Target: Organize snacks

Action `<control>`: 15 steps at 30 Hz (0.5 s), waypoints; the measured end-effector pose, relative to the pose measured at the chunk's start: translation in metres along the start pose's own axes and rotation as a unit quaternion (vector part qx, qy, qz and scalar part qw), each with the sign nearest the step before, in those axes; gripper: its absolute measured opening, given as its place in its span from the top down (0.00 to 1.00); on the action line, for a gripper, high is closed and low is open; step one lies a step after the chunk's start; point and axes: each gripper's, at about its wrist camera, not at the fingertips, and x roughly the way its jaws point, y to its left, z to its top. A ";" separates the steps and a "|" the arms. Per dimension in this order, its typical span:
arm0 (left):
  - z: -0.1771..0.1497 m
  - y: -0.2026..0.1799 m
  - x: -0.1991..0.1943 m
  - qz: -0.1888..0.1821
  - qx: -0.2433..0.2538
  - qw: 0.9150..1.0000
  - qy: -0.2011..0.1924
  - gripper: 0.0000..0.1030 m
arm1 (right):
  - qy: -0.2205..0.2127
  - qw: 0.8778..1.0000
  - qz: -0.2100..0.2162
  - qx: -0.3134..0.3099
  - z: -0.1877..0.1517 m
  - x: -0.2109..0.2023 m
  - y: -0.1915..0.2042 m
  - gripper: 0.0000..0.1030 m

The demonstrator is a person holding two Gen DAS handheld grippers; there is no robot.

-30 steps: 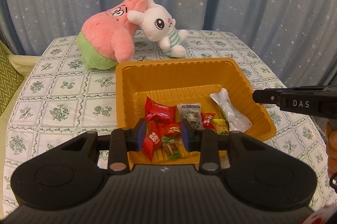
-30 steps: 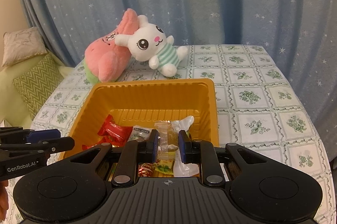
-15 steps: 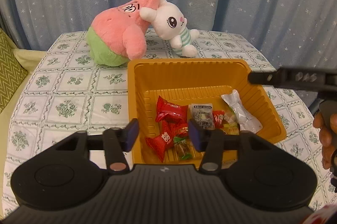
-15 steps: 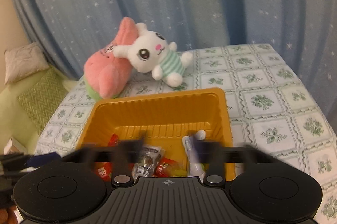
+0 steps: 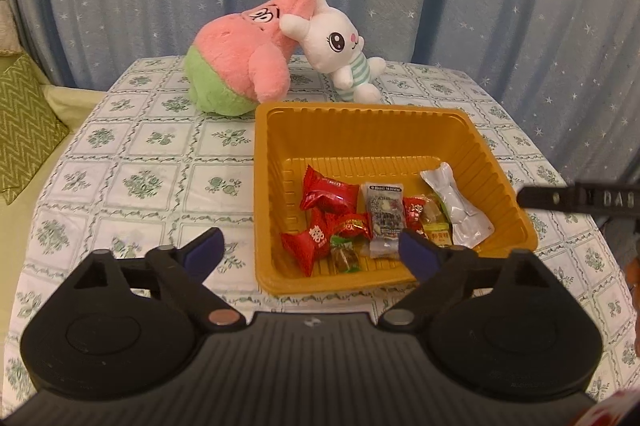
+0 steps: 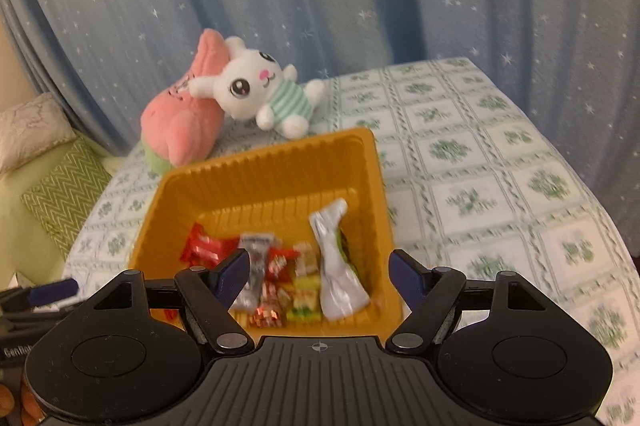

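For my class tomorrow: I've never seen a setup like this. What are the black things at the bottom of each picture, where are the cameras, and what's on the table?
No robot here: a person holds a two-finger claw in each hand, and a wide-angle camera on each looks forward along its fingers. One picture comes from the left claw, the other from the right claw. The left claw's jaws have just been opening; both stand open and hold nothing. On the patterned tablecloth sits an orange tray with wrapped snacks: red candy packets, a silver pouch. Behind it lie a pink plush star and a white plush bunny. The other claw shows at each picture's edge.
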 end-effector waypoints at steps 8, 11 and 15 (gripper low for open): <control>-0.018 -0.007 -0.043 -0.002 -0.012 1.000 -0.006 0.00 | 0.018 1.000 -0.009 0.000 -0.027 -0.044 0.004 0.26; -0.028 -0.011 -0.062 -0.005 -0.017 1.000 -0.009 0.00 | 0.017 1.000 -0.007 -0.004 -0.036 -0.064 0.010 0.26; -0.043 -0.015 -0.087 -0.014 -0.028 1.000 -0.002 0.00 | 0.017 1.000 -0.007 -0.003 -0.052 -0.089 0.016 0.26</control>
